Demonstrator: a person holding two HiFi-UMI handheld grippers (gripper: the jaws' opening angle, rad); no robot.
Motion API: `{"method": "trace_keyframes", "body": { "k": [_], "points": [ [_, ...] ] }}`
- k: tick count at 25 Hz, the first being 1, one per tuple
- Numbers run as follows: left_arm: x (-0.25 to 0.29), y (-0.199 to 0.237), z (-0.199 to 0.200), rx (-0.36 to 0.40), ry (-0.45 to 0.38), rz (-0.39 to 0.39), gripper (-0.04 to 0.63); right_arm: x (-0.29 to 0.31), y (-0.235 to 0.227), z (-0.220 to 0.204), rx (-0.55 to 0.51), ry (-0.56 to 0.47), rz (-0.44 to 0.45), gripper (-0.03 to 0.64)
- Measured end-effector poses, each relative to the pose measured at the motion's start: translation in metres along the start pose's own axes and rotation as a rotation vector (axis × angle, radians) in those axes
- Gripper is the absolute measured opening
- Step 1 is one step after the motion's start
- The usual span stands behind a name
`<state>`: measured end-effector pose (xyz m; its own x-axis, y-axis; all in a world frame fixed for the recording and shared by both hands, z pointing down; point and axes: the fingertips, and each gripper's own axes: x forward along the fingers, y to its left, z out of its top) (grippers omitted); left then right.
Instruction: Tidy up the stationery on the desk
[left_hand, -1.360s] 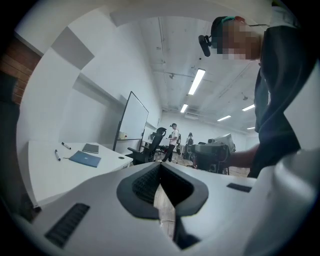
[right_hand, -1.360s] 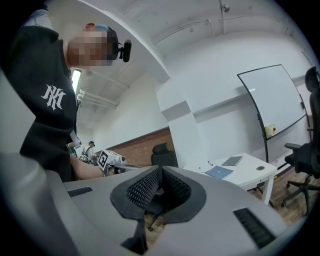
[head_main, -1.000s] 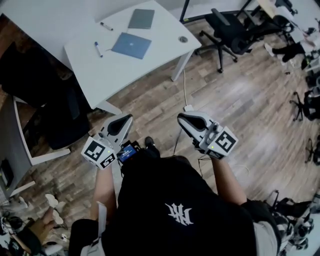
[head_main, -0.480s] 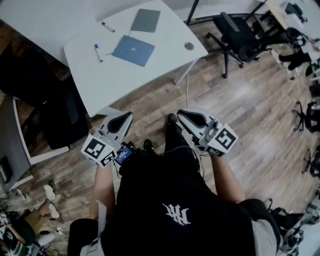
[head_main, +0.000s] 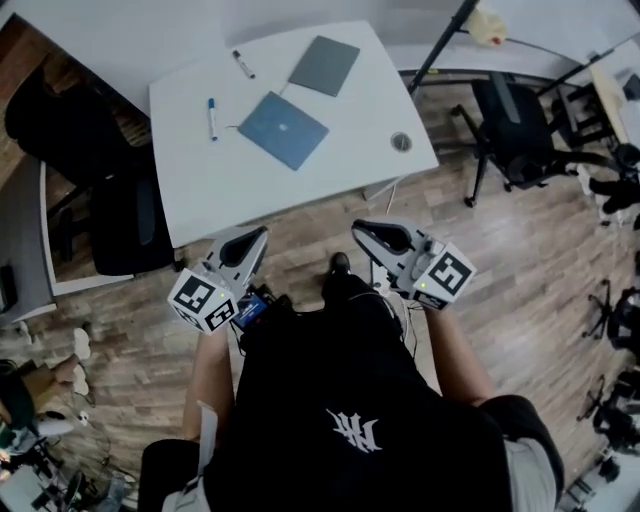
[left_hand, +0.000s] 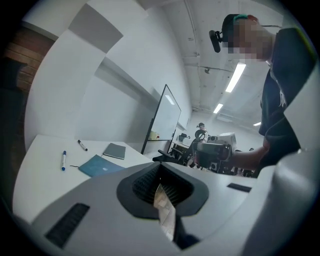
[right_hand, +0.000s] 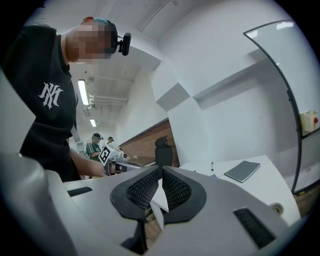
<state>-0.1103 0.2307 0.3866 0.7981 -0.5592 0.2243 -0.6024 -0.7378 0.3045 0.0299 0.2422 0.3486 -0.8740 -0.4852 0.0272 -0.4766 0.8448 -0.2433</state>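
Observation:
On the white desk (head_main: 220, 180) lie a blue notebook (head_main: 283, 129), a grey notebook (head_main: 324, 65), a blue marker (head_main: 212, 117) and a black marker (head_main: 243, 64). The same items show in the left gripper view: blue notebook (left_hand: 101, 165), grey notebook (left_hand: 115, 150), blue marker (left_hand: 63, 160), black marker (left_hand: 82, 145). My left gripper (head_main: 255, 238) is shut and empty, just short of the desk's near edge. My right gripper (head_main: 362, 233) is shut and empty, beside the desk's near right corner. In the right gripper view the grey notebook (right_hand: 243, 171) lies ahead on the desk.
A round cable grommet (head_main: 401, 142) sits in the desk's right corner. A black office chair (head_main: 515, 125) stands to the right, another dark chair (head_main: 120, 220) at the desk's left side. A whiteboard stand (head_main: 440, 45) rises behind the desk. Wooden floor lies below.
Both grippers have travelled forward towards the desk, which now lies right in front of them. Their jaws stayed shut.

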Motion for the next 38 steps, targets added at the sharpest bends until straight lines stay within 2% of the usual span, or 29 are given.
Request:
{"method": "trace_keyframes", "body": {
  "k": [4,8,12,18,26,30,35,38],
  "points": [
    [0.02,0.003,0.01,-0.019,0.0,0.073,0.003,-0.004,-0.026,0.006,0.008,0.047,0.072,0.043],
    [0.038,0.011,0.023,-0.016,-0.003,0.132,0.004,-0.01,-0.058,0.009,0.035,0.049,0.082,0.043],
    [0.061,0.022,0.039,0.005,0.014,0.152,0.005,-0.012,-0.087,0.017,0.066,0.023,0.065,0.043],
    [0.096,0.046,0.064,0.06,0.046,0.121,0.005,-0.006,-0.129,0.032,0.047,0.012,-0.001,0.043],
    [0.144,0.091,0.088,0.112,0.102,0.042,0.018,0.023,-0.181,0.044,0.04,0.023,-0.031,0.044],
    [0.162,0.114,0.103,0.159,0.166,0.043,0.034,0.044,-0.209,0.056,0.042,0.022,-0.039,0.044],
    [0.18,0.151,0.12,0.142,0.216,0.025,0.053,0.078,-0.243,0.064,0.063,0.029,-0.053,0.044],
    [0.192,0.174,0.13,0.168,0.251,0.026,0.065,0.098,-0.267,0.068,0.072,0.036,-0.07,0.046]
  ]
}}
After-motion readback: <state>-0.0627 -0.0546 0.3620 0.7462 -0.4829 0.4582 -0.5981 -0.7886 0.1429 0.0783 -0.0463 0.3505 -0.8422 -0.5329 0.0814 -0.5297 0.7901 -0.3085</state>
